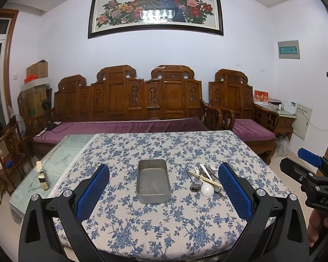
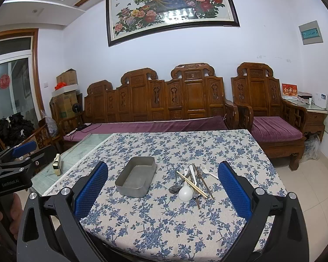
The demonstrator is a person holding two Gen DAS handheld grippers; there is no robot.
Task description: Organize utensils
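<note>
Left wrist: floral tablecloth (image 1: 155,224), carved wooden sofa (image 1: 129,100) behind; both grippers' fingers (image 1: 94,187) spread, empty.

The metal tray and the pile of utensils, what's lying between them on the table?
Nothing. Between the metal tray and the pile of utensils only a strip of the flowered tablecloth shows, in both wrist views.

Tray (image 2: 135,177) on the table (image 2: 164,224); utensil pile (image 2: 192,183) just right of it; small box (image 2: 57,164) far left; bench (image 2: 155,109) behind.
</note>
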